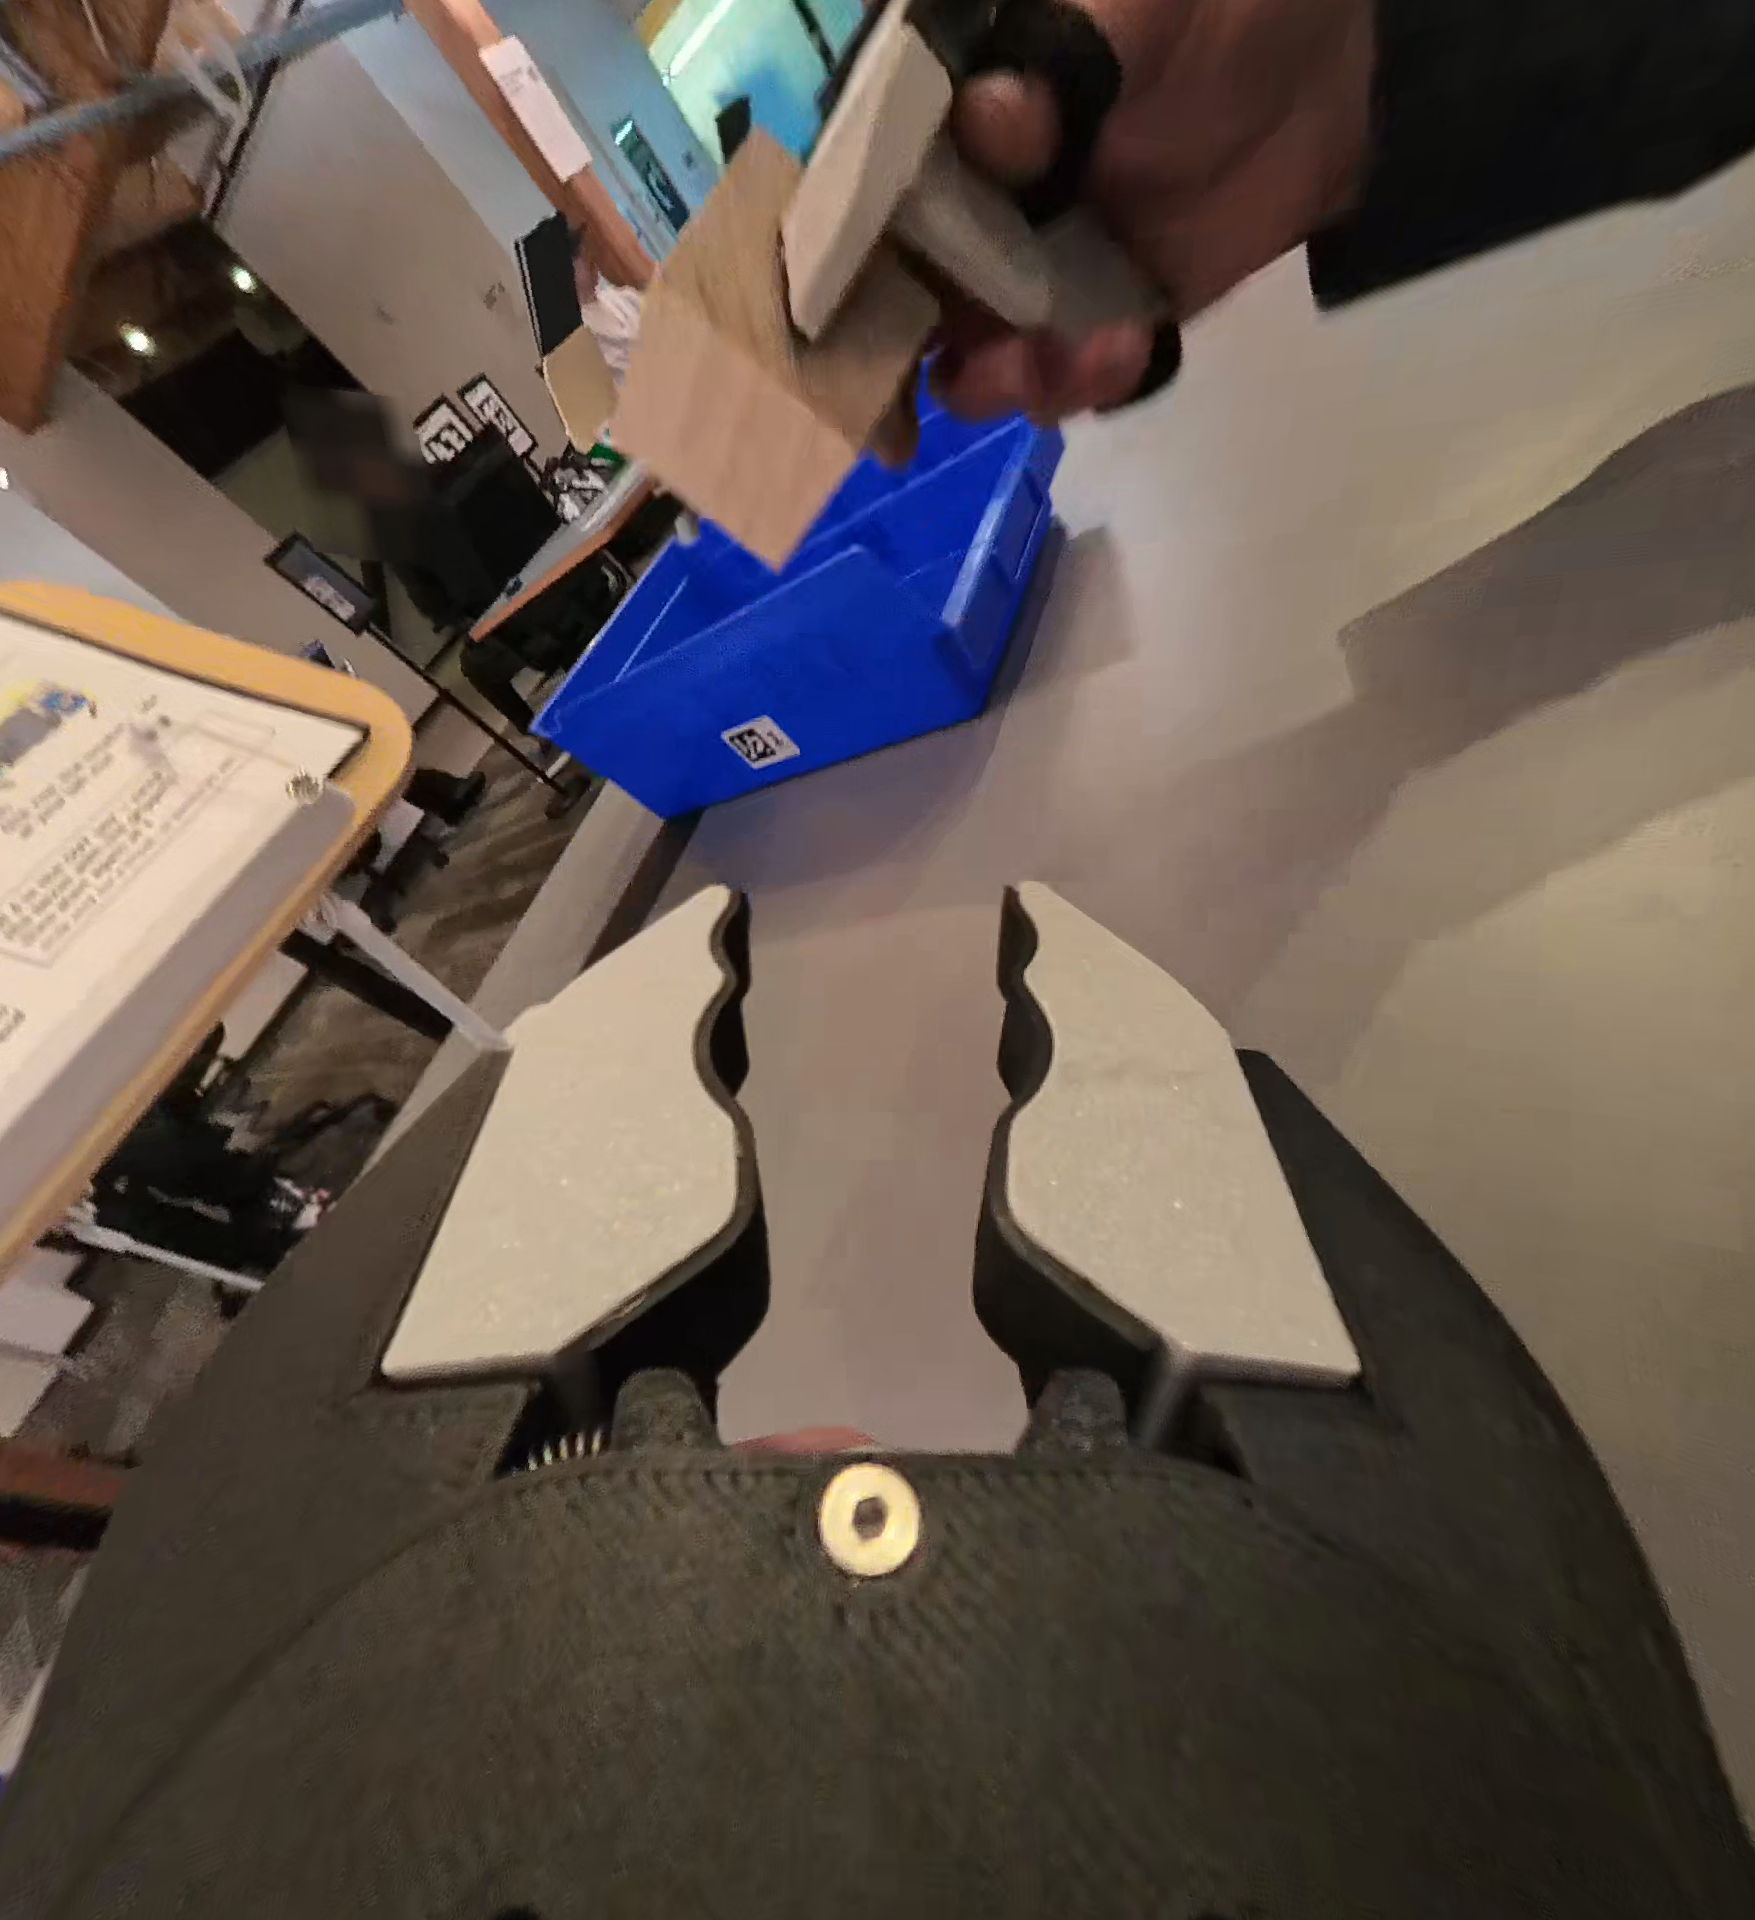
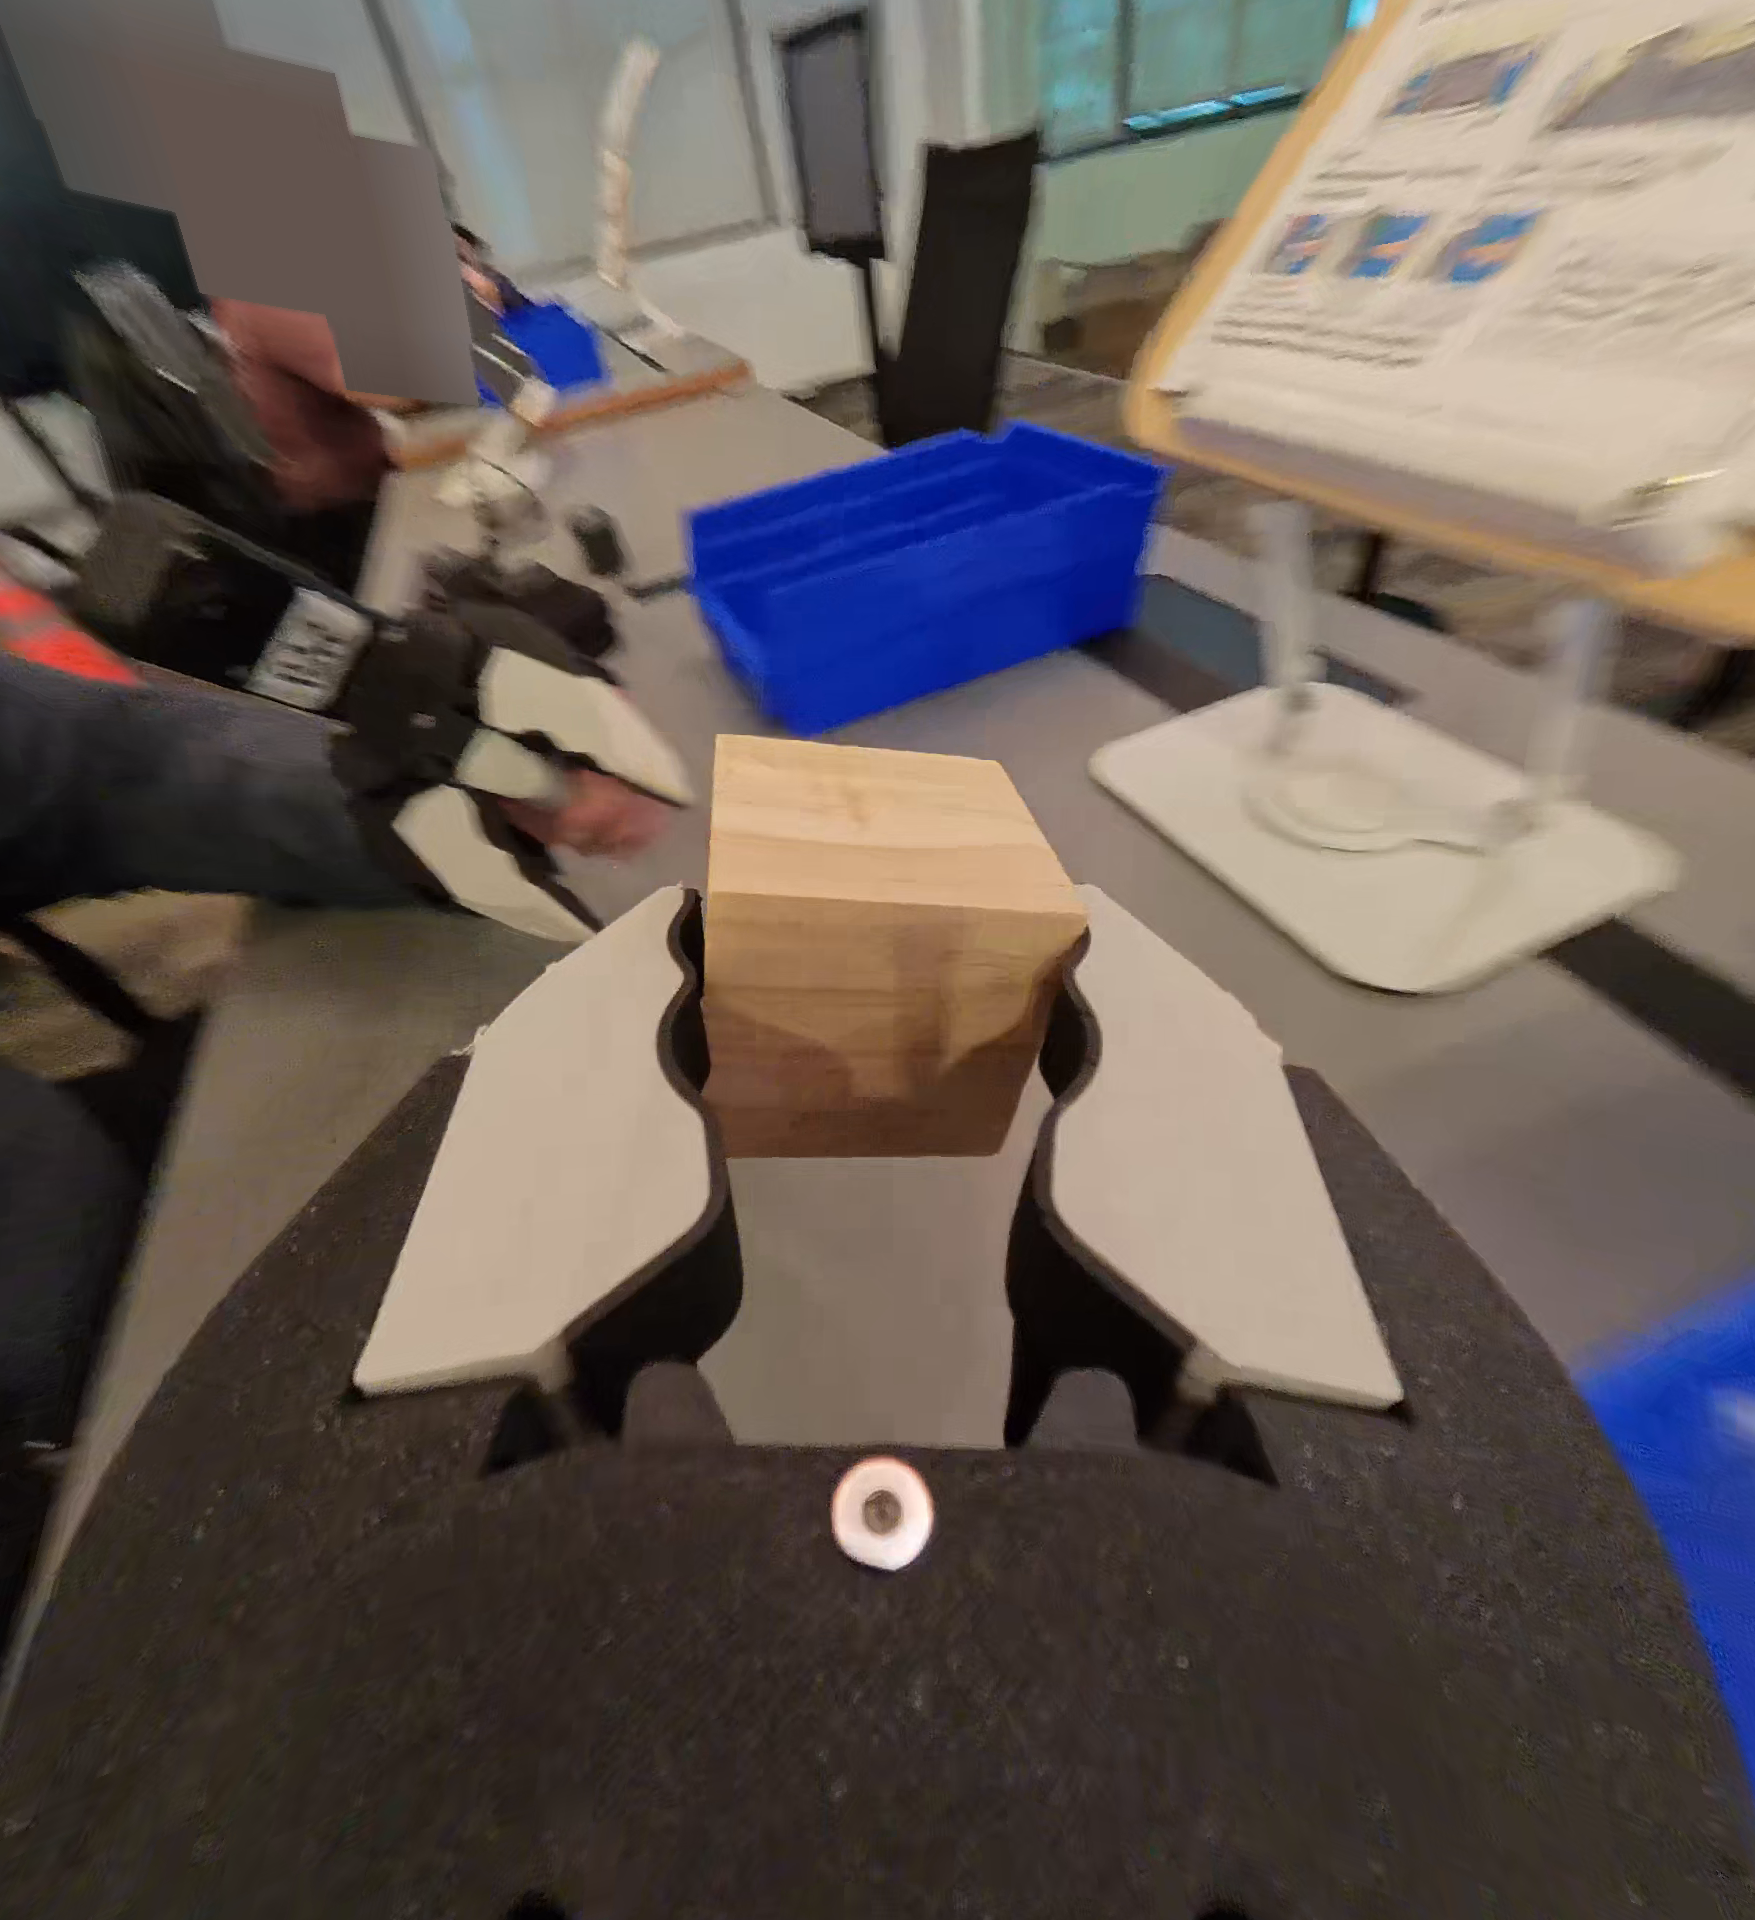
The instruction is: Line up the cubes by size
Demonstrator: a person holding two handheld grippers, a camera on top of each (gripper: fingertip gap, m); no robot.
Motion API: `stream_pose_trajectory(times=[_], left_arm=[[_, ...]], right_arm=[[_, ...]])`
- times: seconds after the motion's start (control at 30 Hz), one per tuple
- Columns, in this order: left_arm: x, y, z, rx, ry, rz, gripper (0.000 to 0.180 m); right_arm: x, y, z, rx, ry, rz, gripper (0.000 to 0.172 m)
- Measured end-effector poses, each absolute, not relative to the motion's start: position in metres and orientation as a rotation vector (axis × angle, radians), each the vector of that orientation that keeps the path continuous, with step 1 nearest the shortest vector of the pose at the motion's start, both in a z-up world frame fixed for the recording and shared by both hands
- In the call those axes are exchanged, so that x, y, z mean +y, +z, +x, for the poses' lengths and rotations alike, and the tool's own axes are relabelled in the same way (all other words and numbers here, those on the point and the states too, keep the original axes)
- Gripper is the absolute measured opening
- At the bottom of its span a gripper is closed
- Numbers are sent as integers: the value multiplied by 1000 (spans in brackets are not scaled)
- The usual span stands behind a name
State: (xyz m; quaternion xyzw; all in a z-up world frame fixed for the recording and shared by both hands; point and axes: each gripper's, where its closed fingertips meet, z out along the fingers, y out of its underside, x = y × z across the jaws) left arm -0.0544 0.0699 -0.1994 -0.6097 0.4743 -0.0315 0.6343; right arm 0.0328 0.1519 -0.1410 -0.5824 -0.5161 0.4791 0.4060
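Note:
My right gripper point(image 2: 883, 920) is shut on a large light wooden cube point(image 2: 873, 956). Both pads press on its sides and hold it off the grey table point(image 2: 1268, 1143). In the left wrist view the same cube point(image 1: 738, 416) hangs in that gripper above the blue bin point(image 1: 800, 675). My left gripper point(image 1: 873, 914) is open with only bare table between its fingers. It also shows at the left of the right wrist view point(image 2: 582, 821), low over the table. No other cube is in view.
The blue bin point(image 2: 914, 582) stands at the table's far edge. An instruction board point(image 2: 1475, 260) on a white-based stand point(image 2: 1372, 883) is to the right; it also shows in the left wrist view point(image 1: 73, 831). Another blue object point(image 2: 1735, 1507) lies at the near right. The tips of one gripper are about 15 cm away from the tips of the other.

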Motion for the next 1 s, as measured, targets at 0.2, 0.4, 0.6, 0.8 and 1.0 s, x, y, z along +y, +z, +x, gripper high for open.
stream_pose_trajectory(times=[0.2,0.4,0.6,0.8,1.0], left_arm=[[98,-231,-81,972,-63,-1510,0],[122,-237,-92,864,-31,-1544,0],[128,-240,-101,826,-20,-1560,0],[128,-241,-101,835,-15,-1556,0],[129,-244,-99,852,-13,-1561,0]], right_arm=[[258,-132,92,-1420,693,-1522,62],[337,-164,121,-1652,324,-1603,63],[375,-211,118,-1941,157,-1639,63],[390,-255,116,-2187,85,-1671,63],[392,-277,114,-2342,25,-1654,63]])
